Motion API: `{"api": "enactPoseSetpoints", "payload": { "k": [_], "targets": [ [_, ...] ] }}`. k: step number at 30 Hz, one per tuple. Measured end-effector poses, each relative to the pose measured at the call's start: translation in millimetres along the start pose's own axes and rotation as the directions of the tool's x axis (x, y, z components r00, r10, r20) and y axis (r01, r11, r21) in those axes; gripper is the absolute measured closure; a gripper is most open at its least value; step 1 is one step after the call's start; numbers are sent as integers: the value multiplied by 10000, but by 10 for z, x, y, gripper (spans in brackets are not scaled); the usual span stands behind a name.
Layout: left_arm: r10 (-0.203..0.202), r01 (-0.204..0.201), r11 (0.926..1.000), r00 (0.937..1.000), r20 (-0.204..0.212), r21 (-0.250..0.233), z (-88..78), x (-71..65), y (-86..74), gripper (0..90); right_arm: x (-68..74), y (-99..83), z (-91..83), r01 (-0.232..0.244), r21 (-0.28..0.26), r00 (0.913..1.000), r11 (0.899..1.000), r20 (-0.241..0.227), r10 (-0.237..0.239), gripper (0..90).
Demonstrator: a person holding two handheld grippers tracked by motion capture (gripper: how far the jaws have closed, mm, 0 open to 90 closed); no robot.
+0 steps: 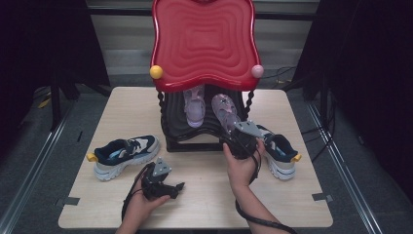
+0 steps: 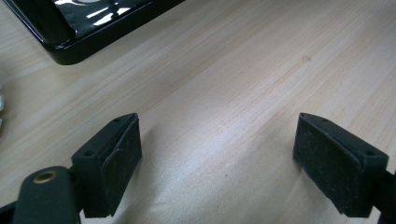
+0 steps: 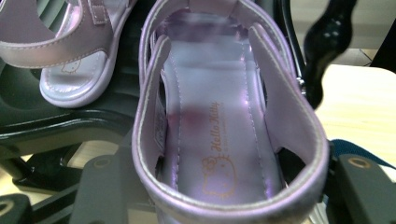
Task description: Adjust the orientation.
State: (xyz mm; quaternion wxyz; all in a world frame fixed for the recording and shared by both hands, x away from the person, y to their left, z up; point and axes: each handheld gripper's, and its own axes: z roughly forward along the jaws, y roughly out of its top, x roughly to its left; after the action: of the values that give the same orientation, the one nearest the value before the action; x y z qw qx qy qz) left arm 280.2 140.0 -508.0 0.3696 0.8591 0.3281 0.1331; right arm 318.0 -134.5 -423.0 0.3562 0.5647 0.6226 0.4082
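Pale wooden tabletop (image 1: 204, 185) carries a black-and-red shoe rack (image 1: 202, 44); right tongs (image 1: 237, 141) pinch the light, pliable lilac sandal (image 3: 224, 140) by its stiffer heel at the rack's lower shelf; left tongs (image 2: 217, 168) spread, empty

Bare worktop (image 1: 204, 190) lies open between the two hands, free for passing. The black rack (image 1: 195, 129) under the red shelf (image 1: 204, 44) blocks the far middle. A navy sneaker (image 1: 124, 155) bars the left side, another (image 1: 282, 155) the right edge.
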Motion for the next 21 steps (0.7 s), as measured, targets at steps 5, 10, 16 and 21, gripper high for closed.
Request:
{"api": "enactPoseSetpoints", "payload": {
  "k": [5, 10, 16, 21],
  "targets": [
    [-1, 1, 10000, 10000, -12, 23, -2, -1, 1, 151, 31, 57, 42, -95, -126, 9999, 9999, 115, 97, 373],
    [1, -1, 10000, 10000, -11, 21, -2, -1, 1, 151, 46, 101, 89, -82, -207, 9996, 9998, 282, 88, 373],
    [-6, 6, 10000, 10000, 2, 2, 0, -1, 0, 151, 89, 145, 185, -264, -251, 9988, 9993, 410, 274, 373],
    [-6, 6, 10000, 10000, 2, -2, 0, -1, 0, 151, 125, 155, 234, -353, -230, 9984, 9991, 442, 363, 373]
  ]
}}
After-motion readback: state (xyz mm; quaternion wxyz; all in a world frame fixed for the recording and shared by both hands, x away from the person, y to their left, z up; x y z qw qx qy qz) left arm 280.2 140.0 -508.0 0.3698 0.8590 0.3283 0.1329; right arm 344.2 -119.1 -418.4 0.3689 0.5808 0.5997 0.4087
